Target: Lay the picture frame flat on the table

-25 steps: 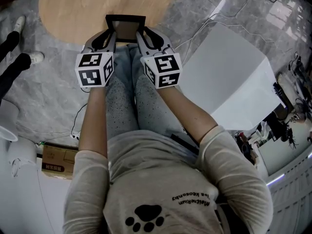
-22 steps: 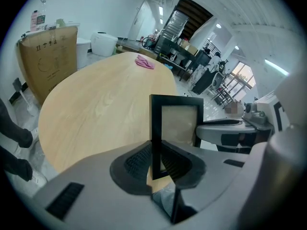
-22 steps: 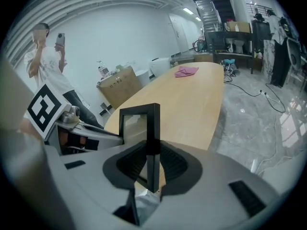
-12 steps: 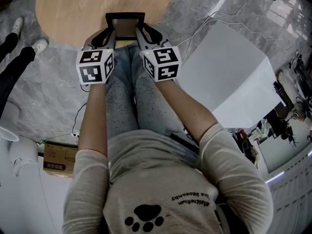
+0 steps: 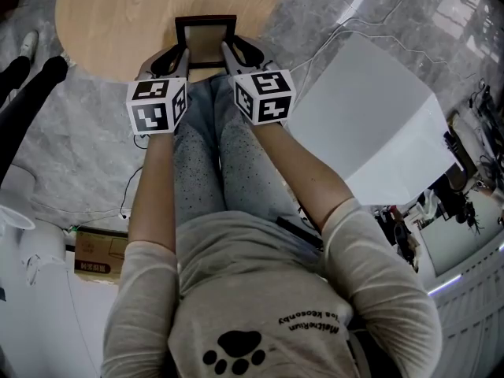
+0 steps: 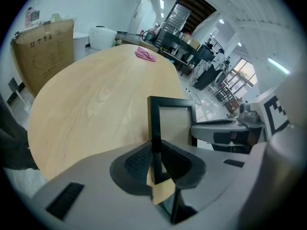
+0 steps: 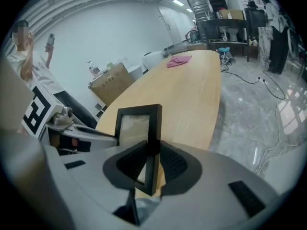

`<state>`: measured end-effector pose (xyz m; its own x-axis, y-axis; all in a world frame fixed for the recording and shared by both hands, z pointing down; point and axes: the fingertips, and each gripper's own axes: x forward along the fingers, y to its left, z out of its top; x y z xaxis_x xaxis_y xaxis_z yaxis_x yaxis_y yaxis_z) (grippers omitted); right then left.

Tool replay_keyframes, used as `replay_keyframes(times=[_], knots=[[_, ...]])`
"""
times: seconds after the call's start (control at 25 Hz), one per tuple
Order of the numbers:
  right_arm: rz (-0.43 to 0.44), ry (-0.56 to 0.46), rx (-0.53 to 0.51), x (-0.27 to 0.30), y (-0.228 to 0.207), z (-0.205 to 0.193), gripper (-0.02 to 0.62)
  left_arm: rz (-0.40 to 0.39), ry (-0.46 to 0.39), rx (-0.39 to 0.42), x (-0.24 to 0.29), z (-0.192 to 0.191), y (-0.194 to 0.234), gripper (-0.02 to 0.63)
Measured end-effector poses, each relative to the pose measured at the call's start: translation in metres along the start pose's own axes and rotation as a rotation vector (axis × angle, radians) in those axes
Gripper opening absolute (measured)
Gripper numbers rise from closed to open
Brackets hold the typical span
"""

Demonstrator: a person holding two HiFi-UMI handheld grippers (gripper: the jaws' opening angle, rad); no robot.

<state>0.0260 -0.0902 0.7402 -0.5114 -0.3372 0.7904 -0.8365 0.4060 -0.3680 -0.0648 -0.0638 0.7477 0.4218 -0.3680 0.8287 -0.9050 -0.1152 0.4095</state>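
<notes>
1. The oval table with a light wood top [image 5: 118, 14] carries the task's thing at its near edge, just ahead of the person's knees.
2. A tall brown cardboard carton [image 6: 43, 51] stands on the floor beside the table's far left edge. It is closed, so its contents cannot be seen.
3. A smaller brown cardboard box [image 5: 98, 254] sits on the grey floor to the person's left, well apart from the table. Nothing inside it shows.
4. The black rectangular picture frame [image 5: 205, 38] is upright over the table's near edge, not yet flat. Its thin dark border surrounds a pale glazed panel, and a tan backing piece shows at its lower end. Whether its bottom touches the wood cannot be told.
5. The left gripper [image 6: 156, 164] pinches the frame's left side rail between its ribbed black pads.
6. The right gripper [image 7: 152, 164] pinches the opposite side rail in the same way.
7. A crumpled pink cloth [image 6: 145, 55] lies near the table's far edge.
</notes>
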Motion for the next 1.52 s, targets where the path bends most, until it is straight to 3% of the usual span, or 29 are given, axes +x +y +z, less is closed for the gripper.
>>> replay_keyframes(times=[1.52], knots=[[-0.021, 0.099, 0.127, 0.033, -0.022, -0.009, 0.087, 0.013, 0.071, -0.038, 0.028, 0.003, 0.011, 0.067]])
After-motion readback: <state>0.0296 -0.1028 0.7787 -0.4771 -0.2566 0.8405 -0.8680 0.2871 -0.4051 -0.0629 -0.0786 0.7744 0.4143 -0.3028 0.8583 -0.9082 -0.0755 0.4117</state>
